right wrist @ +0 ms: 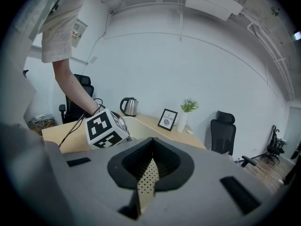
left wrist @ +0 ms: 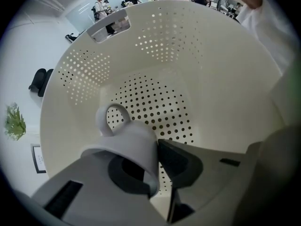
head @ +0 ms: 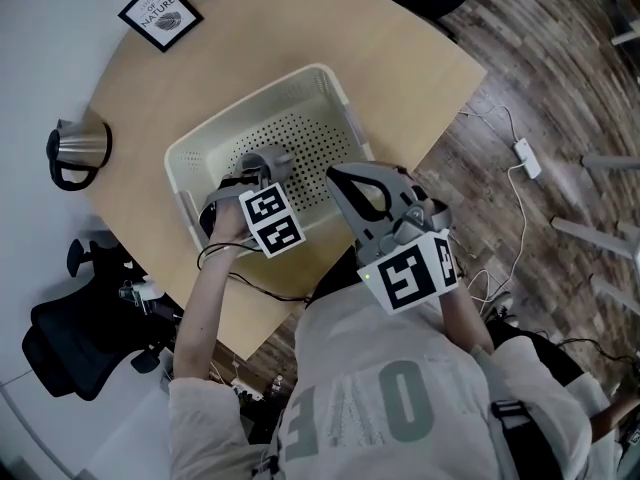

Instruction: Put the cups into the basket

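Wooden table [head: 400,58]: carries one white perforated basket [head: 322,70], a kettle [head: 78,148] and a framed picture [head: 160,13] well apart from it.

Left gripper [left wrist: 155,147]: reaches inside the basket, jaws clamped on the wall of a white cup [left wrist: 134,138].

Right gripper [right wrist: 150,157]: by the basket's near rim, jaws together, nothing held.

Cup: tilted, long axis running from the jaws toward the basket floor, mouth facing back at the gripper, handle loop uppermost.

Step judged: placing. Next calls for lowering onto the floor, then parting the jaws.

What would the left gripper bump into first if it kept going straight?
Most likely the holed floor of the cream plastic basket: the left gripper, shut on the pale handled cup, points down into it. Depth is unclear.
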The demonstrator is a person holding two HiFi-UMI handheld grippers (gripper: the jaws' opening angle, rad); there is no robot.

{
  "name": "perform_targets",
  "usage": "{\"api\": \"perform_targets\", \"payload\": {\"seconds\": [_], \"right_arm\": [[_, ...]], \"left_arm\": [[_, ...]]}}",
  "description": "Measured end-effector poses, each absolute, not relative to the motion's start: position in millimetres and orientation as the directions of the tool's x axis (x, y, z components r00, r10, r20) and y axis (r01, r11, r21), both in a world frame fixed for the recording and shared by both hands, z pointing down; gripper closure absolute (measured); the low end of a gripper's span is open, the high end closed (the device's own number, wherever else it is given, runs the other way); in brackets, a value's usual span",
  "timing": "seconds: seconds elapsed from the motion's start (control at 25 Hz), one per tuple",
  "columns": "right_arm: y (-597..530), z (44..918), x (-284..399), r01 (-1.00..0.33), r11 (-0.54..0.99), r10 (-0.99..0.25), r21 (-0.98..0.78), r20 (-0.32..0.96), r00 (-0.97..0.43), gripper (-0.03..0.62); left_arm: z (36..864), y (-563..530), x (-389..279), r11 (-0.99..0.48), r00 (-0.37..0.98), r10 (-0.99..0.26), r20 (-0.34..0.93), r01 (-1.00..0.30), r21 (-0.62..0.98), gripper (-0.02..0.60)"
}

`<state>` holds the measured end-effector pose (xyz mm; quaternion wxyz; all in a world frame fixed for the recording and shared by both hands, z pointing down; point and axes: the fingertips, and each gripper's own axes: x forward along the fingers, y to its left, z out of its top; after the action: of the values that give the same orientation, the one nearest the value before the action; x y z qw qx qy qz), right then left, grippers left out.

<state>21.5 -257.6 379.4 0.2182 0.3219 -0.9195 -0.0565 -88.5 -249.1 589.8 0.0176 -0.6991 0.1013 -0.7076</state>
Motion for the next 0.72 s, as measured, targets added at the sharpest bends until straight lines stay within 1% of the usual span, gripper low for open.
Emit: {"api": "perform_targets", "payload": {"seconds": [0.2, 0.28, 0.36, 0.72], "right_arm": [[-257, 380, 23, -0.573, 0.780, -0.624, 0.250, 0.362, -0.692, 0.595], [-256, 380, 22, -0.567, 0.785, -0.619, 0.249, 0.361, -0.698, 0.595], [-254, 379, 19, -0.561, 0.789, -0.613, 0.248, 0.359, -0.703, 0.595], [-244, 372, 11, -0.534, 0.799, -0.601, 0.275, 0.352, -0.718, 0.595]], "left_arm": [[587, -252, -86, -0.973, -0.027, -0.203, 0.979, -0.104, -0.205, 0.511], [583, -256, -83, -0.967, -0.020, -0.230, 0.973, -0.105, -0.231, 0.489], [577, -259, -80, -0.960, -0.004, -0.255, 0.967, -0.116, -0.254, 0.480], [551, -261, -77, -0.932, 0.044, -0.325, 0.945, -0.184, -0.312, 0.479]]}}
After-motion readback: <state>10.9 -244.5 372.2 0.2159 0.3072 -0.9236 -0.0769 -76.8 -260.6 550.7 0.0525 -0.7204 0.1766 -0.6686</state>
